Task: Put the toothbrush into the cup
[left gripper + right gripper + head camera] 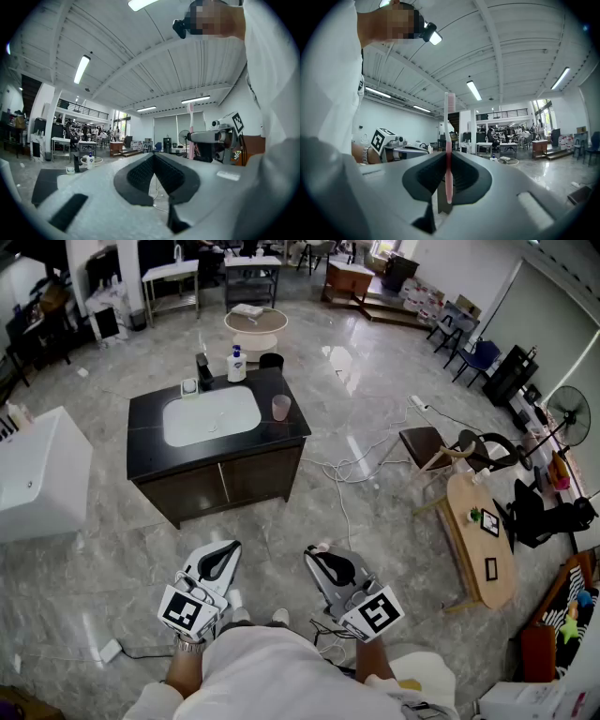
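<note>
Jaws: R gripper (448,161) pinches pink toothbrush (449,136), upright, bristles up | L gripper (154,160) pressed together

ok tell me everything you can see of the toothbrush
The toothbrush is a slim, plastic-looking stick, pink along the lower handle and paler toward the bristle head at the top. It stands upright, pinched between the right gripper's fingers, with its lower end showing between them and the head rising well above. Nothing else touches it. It's held in the air, away from the cup.

a large open workshop hall with desks (255,263), marble floor (356,409).
</note>
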`<state>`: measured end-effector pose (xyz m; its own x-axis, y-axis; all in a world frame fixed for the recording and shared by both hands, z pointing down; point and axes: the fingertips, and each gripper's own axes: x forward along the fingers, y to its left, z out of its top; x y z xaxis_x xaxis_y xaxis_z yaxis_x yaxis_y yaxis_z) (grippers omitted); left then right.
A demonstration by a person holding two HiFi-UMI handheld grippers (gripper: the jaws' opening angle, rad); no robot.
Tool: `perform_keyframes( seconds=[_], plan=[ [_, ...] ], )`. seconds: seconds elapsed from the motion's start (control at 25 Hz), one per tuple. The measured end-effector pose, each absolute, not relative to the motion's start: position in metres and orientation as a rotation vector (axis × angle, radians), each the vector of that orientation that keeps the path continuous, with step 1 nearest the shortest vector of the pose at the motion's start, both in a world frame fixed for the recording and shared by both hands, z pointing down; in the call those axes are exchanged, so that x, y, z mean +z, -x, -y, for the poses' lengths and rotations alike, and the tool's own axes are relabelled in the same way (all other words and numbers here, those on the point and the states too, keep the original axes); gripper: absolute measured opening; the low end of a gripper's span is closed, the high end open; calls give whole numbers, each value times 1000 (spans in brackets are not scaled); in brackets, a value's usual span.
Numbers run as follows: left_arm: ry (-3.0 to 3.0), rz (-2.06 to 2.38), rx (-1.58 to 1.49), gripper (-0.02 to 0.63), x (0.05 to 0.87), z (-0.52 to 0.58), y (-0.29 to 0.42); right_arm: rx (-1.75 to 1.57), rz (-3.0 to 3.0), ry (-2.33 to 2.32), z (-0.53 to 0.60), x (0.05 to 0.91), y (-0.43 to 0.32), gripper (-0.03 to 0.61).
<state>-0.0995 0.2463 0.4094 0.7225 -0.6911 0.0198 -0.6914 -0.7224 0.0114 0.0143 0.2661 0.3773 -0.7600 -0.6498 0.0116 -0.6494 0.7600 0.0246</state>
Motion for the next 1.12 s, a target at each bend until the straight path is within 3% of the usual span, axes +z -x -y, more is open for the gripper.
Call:
perform_keyframes(
  seconds=[1.12],
  plan=[
    [-2910, 1099, 48, -3, 415, -244, 84, 22, 2917, -1156, -264, 384, -25, 43]
  ],
)
